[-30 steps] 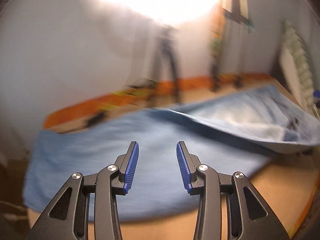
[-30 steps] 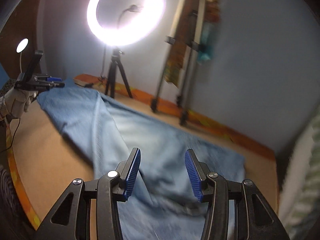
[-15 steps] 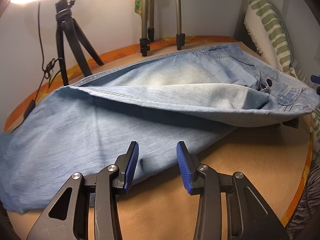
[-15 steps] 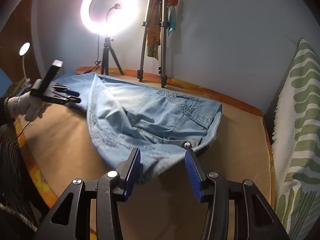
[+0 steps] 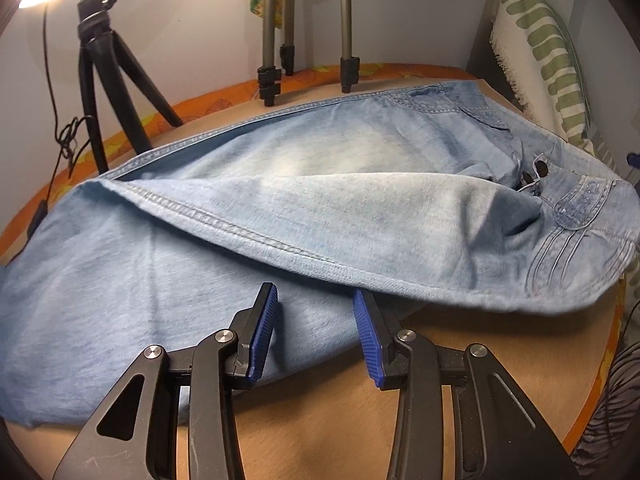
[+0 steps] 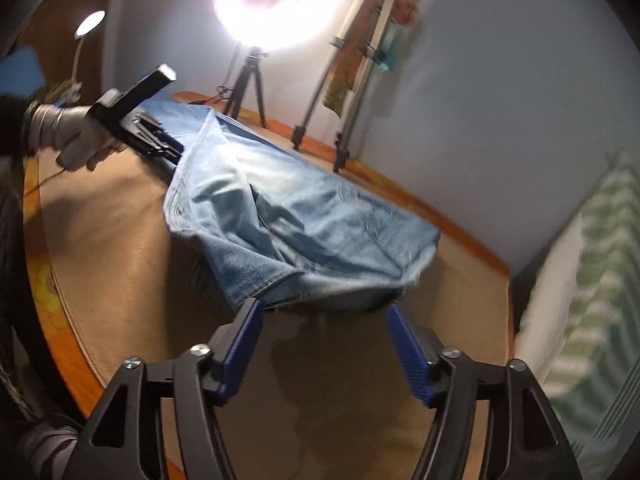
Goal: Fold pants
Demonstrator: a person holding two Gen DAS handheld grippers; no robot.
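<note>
Light blue denim pants (image 5: 320, 200) lie across a tan table (image 5: 460, 360), one leg folded over the other, waistband at the right. My left gripper (image 5: 316, 316) is open and empty, its blue pads just over the near edge of the lower leg. In the right wrist view the pants (image 6: 304, 216) lie ahead with the waistband end nearest. My right gripper (image 6: 324, 324) is wide open and empty, just short of the waistband edge. The left gripper (image 6: 160, 148) shows there at the far left, held by a gloved hand beside the legs.
A ring light on a black tripod (image 6: 248, 84) and a second tripod (image 5: 276, 40) stand at the table's back edge. A green-striped cushion (image 5: 540, 52) leans at the right. The table has an orange patterned rim (image 6: 44, 276).
Both grippers swung down toward the pants from a view of the room. The right gripper has opened wider and sits closer to the waistband. The left gripper edged closer to the legs.
</note>
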